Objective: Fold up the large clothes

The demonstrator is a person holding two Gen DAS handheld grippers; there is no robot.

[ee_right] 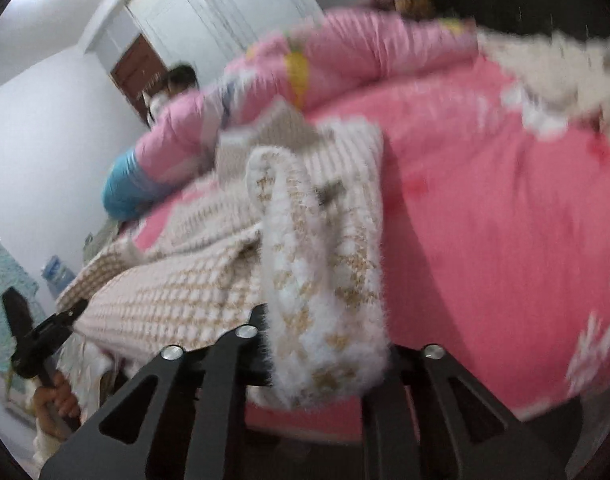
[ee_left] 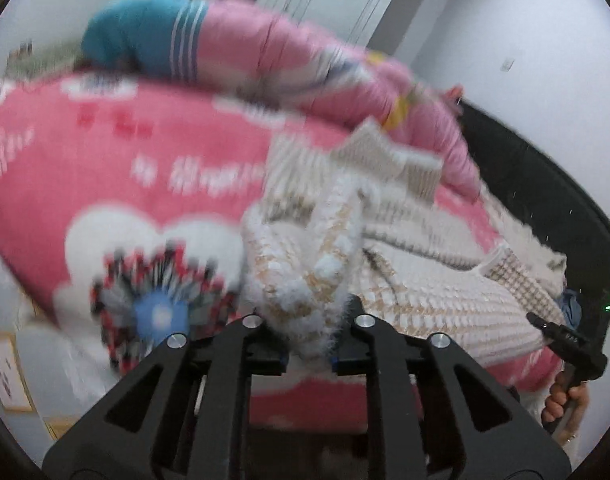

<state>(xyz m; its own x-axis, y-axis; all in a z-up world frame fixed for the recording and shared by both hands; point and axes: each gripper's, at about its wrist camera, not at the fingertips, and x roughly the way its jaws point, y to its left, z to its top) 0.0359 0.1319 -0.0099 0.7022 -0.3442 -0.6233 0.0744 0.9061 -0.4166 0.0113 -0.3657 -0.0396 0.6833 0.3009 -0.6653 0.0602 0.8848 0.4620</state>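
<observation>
Left wrist: claw (ee_left: 309, 344) clamping fuzzy sweater (ee_left: 305, 280).

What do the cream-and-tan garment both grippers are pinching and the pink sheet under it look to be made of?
The garment looks like a thick fuzzy knit, perhaps mohair-type yarn: raised woven checks and fine white hairs stand off its edges at the left gripper and right gripper. The pink sheet seems a smooth matte printed cotton-like cloth, though blur leaves that open.
</observation>
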